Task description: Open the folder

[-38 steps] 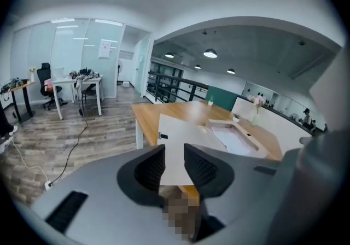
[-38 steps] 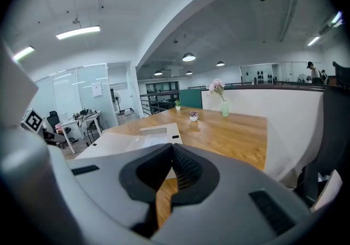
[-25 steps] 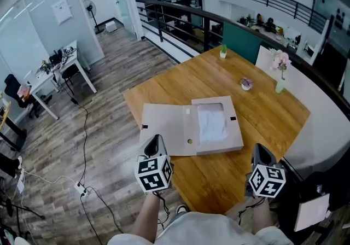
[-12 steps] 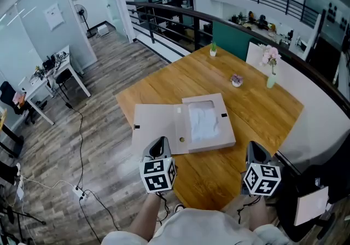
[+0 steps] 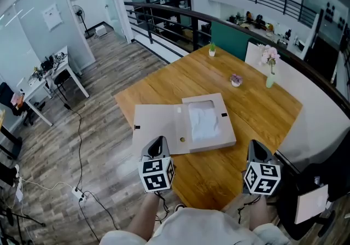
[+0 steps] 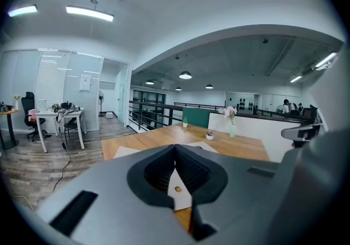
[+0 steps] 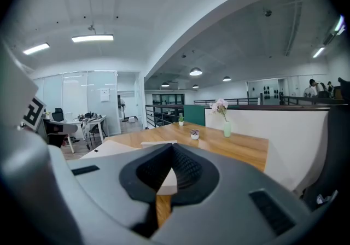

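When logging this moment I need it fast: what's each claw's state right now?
Left claw: closed, holding nothing.
Right claw: closed, holding nothing.

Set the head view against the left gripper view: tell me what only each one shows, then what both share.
Only the head view: the marker cubes on the left gripper and right gripper, and the power strip on the floor. Only the left gripper view: its jaws pressed together with nothing between them, and the ceiling lamp. Both: the open folder, the wooden table, the flower vase.
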`<action>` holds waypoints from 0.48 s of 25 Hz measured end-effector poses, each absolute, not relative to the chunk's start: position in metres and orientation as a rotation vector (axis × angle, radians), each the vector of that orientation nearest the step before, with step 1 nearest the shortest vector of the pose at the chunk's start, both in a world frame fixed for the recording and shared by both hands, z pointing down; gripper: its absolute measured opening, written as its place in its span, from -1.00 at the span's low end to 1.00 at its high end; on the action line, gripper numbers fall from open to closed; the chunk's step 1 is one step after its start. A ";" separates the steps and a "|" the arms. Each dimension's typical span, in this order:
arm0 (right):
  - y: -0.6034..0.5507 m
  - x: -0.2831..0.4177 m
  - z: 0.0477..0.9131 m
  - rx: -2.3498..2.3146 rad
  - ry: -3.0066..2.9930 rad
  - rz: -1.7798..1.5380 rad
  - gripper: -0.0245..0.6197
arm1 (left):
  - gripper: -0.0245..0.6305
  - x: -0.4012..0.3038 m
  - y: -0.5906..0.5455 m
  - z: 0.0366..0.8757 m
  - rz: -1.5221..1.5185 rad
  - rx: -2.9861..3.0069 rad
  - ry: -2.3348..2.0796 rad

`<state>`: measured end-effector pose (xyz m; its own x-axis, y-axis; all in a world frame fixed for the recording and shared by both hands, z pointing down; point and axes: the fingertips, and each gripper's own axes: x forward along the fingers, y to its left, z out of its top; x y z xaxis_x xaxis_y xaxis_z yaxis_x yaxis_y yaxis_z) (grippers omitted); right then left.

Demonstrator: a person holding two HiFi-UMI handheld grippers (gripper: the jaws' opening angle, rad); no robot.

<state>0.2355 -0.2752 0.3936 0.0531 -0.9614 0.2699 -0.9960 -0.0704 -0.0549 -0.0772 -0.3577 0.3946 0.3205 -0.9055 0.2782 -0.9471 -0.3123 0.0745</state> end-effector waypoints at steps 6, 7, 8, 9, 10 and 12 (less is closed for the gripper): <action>-0.271 0.236 0.396 2.174 -2.033 0.372 -0.92 | -0.91 -0.079 -0.357 0.398 0.262 2.360 -1.681; -0.271 0.235 0.396 2.174 -2.034 0.375 -0.92 | -0.91 -0.079 -0.357 0.398 0.260 2.360 -1.681; -0.271 0.235 0.396 2.173 -2.036 0.377 -0.92 | -0.91 -0.080 -0.357 0.398 0.258 2.360 -1.681; -0.271 0.234 0.395 2.172 -2.038 0.378 -0.92 | -0.91 -0.080 -0.357 0.397 0.255 2.360 -1.681; -0.271 0.233 0.395 2.169 -2.040 0.380 -0.92 | -0.91 -0.081 -0.358 0.396 0.253 2.360 -1.682; -0.271 0.230 0.398 2.153 -2.044 0.391 -0.92 | -0.91 -0.084 -0.357 0.398 0.252 2.357 -1.683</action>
